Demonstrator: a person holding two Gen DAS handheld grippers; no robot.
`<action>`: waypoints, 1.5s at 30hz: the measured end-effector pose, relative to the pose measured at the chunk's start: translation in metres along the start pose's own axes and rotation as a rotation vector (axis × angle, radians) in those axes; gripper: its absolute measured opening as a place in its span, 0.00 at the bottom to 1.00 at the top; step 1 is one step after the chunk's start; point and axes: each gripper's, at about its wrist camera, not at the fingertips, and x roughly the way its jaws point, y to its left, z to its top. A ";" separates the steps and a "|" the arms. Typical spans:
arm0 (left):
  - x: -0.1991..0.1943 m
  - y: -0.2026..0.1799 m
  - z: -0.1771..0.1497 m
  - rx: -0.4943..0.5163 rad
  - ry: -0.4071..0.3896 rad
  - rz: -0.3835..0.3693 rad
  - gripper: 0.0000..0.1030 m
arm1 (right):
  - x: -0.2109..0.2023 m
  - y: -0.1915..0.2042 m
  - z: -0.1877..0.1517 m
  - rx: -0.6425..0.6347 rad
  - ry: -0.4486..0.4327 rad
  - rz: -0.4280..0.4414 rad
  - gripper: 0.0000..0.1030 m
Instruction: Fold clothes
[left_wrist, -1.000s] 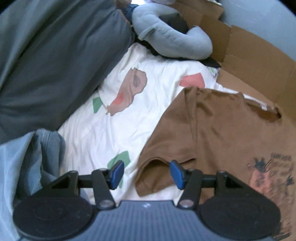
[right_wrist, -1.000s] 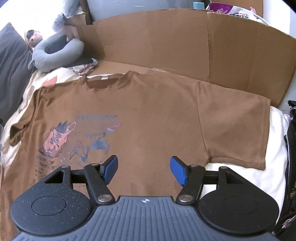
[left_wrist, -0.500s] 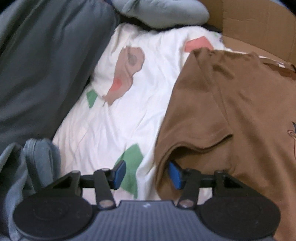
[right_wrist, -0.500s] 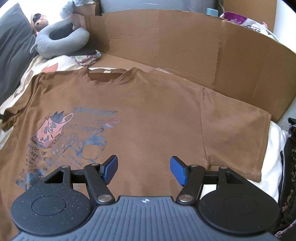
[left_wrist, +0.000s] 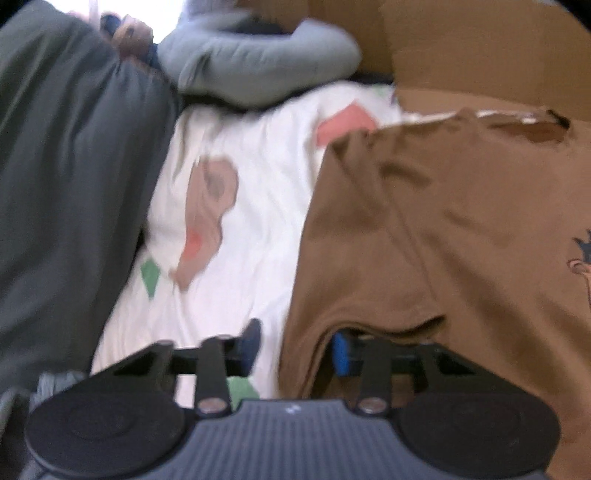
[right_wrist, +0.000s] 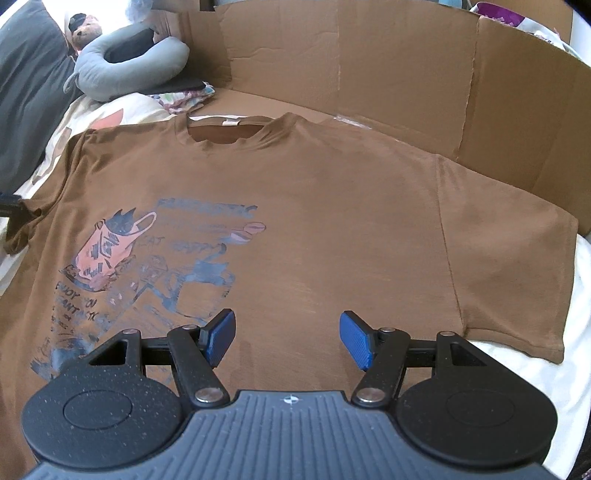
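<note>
A brown T-shirt (right_wrist: 332, 203) with a blue and pink print lies flat, front up, on a white sheet. In the left wrist view its left sleeve (left_wrist: 351, 288) is right in front of my left gripper (left_wrist: 295, 347). That gripper's jaws are closing. The right fingertip (left_wrist: 341, 350) is inside the sleeve opening and the left one rests outside on the sheet. The sleeve's hem lies between them, and the pads are still apart. My right gripper (right_wrist: 287, 338) hovers open over the shirt's lower middle, holding nothing.
A cardboard wall (right_wrist: 369, 55) stands behind the shirt. A grey neck pillow (right_wrist: 125, 62) and a plush toy (right_wrist: 83, 31) lie at the back left. A dark grey pillow (left_wrist: 66, 184) borders the patterned white sheet (left_wrist: 240, 258) on the left.
My left gripper dropped toward the sleeve, its right finger slid into the sleeve opening, and its jaws narrowed. My right gripper came slightly nearer the shirt and stayed open.
</note>
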 end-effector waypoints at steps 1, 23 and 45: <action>-0.002 0.002 0.001 -0.001 -0.011 0.001 0.16 | 0.000 0.000 0.000 -0.001 0.002 0.004 0.67; 0.034 0.099 0.020 -0.575 0.148 0.015 0.08 | 0.017 -0.013 -0.010 -0.043 0.069 -0.018 0.67; 0.028 0.138 0.045 -0.651 0.140 0.149 0.54 | 0.018 -0.011 -0.009 -0.061 0.077 -0.011 0.67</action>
